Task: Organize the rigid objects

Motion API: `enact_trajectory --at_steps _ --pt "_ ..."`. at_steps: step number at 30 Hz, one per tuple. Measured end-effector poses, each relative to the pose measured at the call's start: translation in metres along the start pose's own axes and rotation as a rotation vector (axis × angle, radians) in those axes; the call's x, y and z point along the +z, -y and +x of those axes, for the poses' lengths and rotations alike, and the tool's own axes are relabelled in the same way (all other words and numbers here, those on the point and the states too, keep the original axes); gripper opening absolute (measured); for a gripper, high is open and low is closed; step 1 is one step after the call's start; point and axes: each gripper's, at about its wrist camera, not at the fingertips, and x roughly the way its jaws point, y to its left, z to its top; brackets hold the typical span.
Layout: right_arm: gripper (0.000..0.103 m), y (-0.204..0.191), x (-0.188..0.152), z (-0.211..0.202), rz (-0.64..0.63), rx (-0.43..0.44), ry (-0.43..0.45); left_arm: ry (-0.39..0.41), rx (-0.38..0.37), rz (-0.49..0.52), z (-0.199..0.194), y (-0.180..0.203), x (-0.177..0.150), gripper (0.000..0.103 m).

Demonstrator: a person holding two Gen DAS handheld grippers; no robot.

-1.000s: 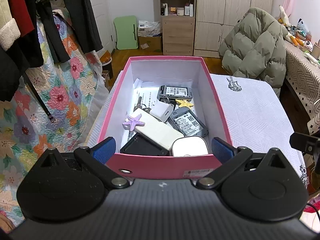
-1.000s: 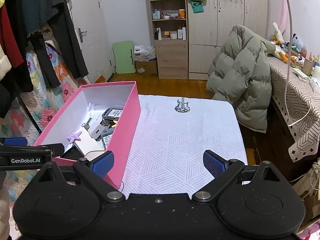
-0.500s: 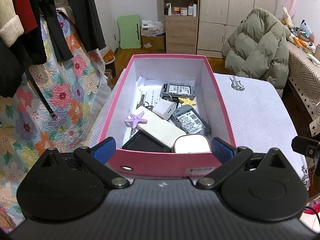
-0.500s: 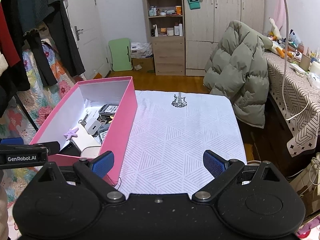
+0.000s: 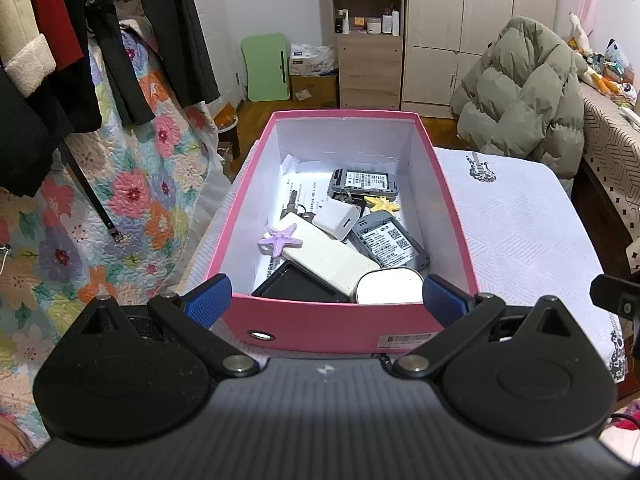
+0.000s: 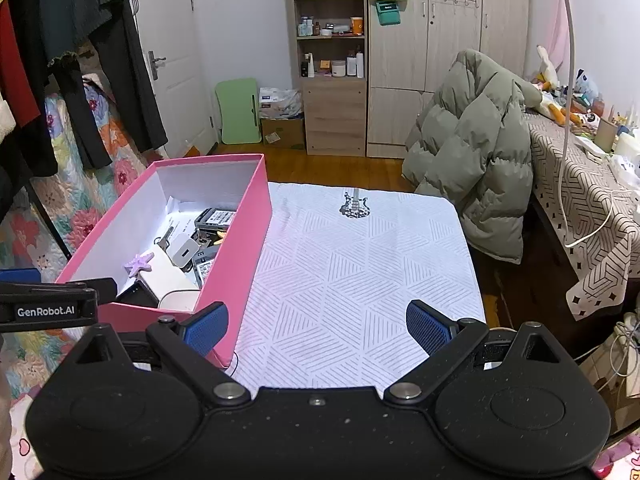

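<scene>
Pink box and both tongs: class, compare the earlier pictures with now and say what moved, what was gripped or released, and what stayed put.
Only the viewpoints drifted slightly. The left tongs and right tongs gripped and released nothing, and both stayed open. The pink box and its contents, such as the purple starfish and white charger, lie as before on the white cloth.

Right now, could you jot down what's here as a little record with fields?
container: open pink cardboard box on the white patterned tablecloth
contents: purple starfish, yellow starfish, white power bank, white charger cube, two grey labelled devices, keys, papers
left gripper: open, at the box's near end
right gripper: open, holding nothing, over the cloth
cloth beside box: no loose objects in view
</scene>
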Motion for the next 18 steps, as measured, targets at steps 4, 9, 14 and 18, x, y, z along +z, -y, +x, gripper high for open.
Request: enact_trajectory --at_steps 4,9,14,18 --pt "0.097 -0.0011 0.0001 0.0 -0.002 0.001 -0.001 0.004 0.0 0.001 -0.0003 0.0002 -0.0003 0.103" --pt "0.098 -0.0024 -0.0012 -0.0004 -0.005 -0.001 0.0 0.004 -0.001 0.006 -0.0019 0.0007 -0.0001 0.103" --pt "0.098 -0.0027 -0.0024 -0.0016 0.001 -0.016 0.005 0.008 -0.001 0.004 -0.0027 0.0007 -0.001 0.103" --pt "0.098 -0.0034 -0.0038 -0.0014 0.005 -0.015 0.001 0.009 -0.007 0.005 -0.0028 0.0008 -0.0009 0.103"
